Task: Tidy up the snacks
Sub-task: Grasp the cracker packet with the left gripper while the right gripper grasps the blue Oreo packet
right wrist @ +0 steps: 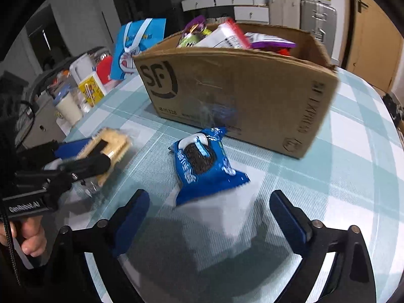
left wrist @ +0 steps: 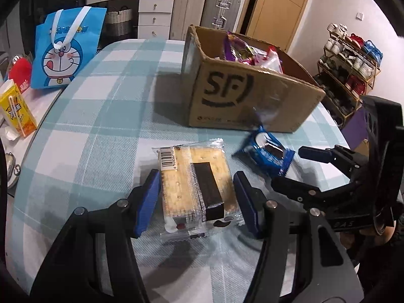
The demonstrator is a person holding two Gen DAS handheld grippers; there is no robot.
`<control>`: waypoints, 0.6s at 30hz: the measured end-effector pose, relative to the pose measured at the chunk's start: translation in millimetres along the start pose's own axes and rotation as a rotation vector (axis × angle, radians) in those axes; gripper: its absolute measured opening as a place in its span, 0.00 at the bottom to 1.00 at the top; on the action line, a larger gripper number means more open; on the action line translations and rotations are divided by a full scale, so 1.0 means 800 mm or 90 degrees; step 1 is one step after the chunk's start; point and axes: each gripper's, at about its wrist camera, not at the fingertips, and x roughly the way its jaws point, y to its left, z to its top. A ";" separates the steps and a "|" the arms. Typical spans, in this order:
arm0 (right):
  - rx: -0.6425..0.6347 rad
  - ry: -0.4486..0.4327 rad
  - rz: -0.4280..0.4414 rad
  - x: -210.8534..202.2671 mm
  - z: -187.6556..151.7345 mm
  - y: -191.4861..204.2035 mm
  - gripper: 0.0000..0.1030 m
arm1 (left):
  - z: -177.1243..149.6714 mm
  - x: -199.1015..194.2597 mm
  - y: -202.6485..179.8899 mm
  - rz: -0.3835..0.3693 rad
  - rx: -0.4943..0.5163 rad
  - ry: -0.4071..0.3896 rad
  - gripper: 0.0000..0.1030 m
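Observation:
A clear-wrapped cracker sandwich pack [left wrist: 197, 184] with a dark filling sits between the blue pads of my left gripper [left wrist: 197, 176], which is shut on its two sides just above the checked tablecloth [left wrist: 101, 126]. The right wrist view shows that same left gripper [right wrist: 101, 149] at the left, cracker pack [right wrist: 113, 141] in its grip. A blue cookie pack [right wrist: 204, 166] lies on the cloth just beyond my right gripper [right wrist: 209, 197], which is open with nothing between its fingers. Behind both stands an open cardboard box [left wrist: 252, 96] marked SF, with several snack bags inside.
A blue cartoon bag [left wrist: 65, 50] and a yellow drink carton [left wrist: 17, 113] stand on a side counter to the left. A shoe rack [left wrist: 348, 63] is past the table's right edge. Drawers and a suitcase [left wrist: 222, 7] line the far wall.

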 end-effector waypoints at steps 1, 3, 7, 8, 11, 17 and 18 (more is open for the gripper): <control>-0.005 0.001 0.002 0.005 0.004 0.000 0.89 | 0.003 0.002 0.003 0.002 -0.003 -0.001 0.55; -0.006 0.008 0.000 0.013 0.011 0.000 0.85 | 0.008 0.004 0.005 0.000 -0.007 -0.002 0.55; -0.029 0.010 -0.005 0.027 0.025 0.006 0.80 | 0.016 0.007 0.004 0.001 -0.010 -0.007 0.55; -0.029 0.011 -0.001 0.030 0.027 0.007 0.79 | 0.016 0.007 0.004 0.000 -0.009 -0.009 0.55; -0.037 0.017 -0.003 0.037 0.029 0.010 0.70 | 0.020 0.005 0.001 0.002 -0.004 -0.015 0.55; -0.048 0.012 0.004 0.039 0.029 0.013 0.58 | 0.026 0.003 -0.001 0.000 -0.006 -0.022 0.55; -0.051 0.011 0.008 0.039 0.028 0.014 0.54 | 0.026 0.002 -0.003 0.000 -0.006 -0.023 0.55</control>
